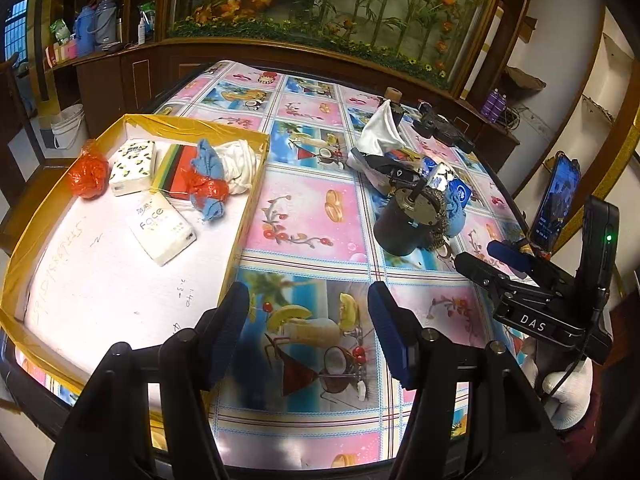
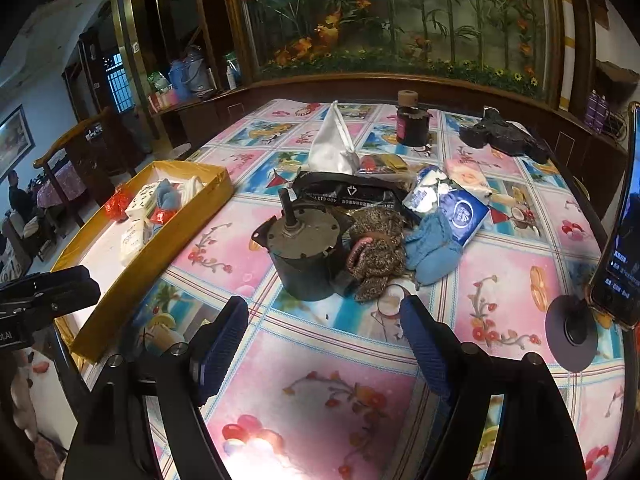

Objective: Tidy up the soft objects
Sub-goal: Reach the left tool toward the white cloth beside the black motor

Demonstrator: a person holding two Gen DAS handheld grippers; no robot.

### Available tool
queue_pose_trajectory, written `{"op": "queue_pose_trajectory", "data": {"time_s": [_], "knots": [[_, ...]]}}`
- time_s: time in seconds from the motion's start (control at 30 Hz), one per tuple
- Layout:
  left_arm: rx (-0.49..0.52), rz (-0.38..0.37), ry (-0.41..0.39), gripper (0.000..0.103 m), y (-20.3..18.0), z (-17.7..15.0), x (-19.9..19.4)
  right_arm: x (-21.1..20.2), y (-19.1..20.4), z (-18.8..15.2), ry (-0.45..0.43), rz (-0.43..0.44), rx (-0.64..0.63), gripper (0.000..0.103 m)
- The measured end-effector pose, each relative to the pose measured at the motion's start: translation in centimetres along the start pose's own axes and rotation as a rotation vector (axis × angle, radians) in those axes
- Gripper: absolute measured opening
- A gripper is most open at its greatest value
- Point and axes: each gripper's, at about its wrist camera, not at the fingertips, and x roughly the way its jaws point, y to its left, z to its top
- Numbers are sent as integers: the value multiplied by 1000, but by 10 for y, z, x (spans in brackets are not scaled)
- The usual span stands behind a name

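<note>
left tool (image 1: 308, 308): blue ribbed pads apart, nothing between; over bare glossy cloth beside the tray's near corner
right tool (image 2: 324, 320): jaws parted, empty; open patterned counter (image 2: 320, 380) under it
tray (image 1: 244, 216): shallow, yellow-taped rim, white foam floor; near half bare; far end holds tissue packs (image 1: 164, 228), red crinkled bags (image 1: 88, 174), blue cloth (image 1: 208, 160)
pile: dark metal motor (image 2: 304, 252), upright; touching it a fuzzy brown knit (image 2: 376, 252); blue knit (image 2: 430, 252) beside; white cloth (image 2: 332, 144) peaked behind

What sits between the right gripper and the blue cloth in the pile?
Mostly bare tablecloth. The blue cloth lies ahead of the open right gripper, with the speckled fabric against its left side and the dark motor beyond that.
</note>
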Motion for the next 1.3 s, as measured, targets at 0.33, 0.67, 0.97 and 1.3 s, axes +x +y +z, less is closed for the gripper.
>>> {"op": "queue_pose_trajectory", "data": {"time_s": [0.33, 0.67, 0.97, 1.3], "knots": [[-3, 9, -1, 61, 1, -3, -2, 19, -17, -12, 27, -29, 49, 80], [-12, 5, 9, 61, -2, -5, 2, 37, -38, -19, 44, -36, 123, 80], [-50, -7, 6, 61, 4, -4, 3, 51, -46, -24, 89, -20, 167, 83], [-77, -22, 47, 61, 4, -8, 13, 54, -45, -23, 97, -18, 169, 92]]}}
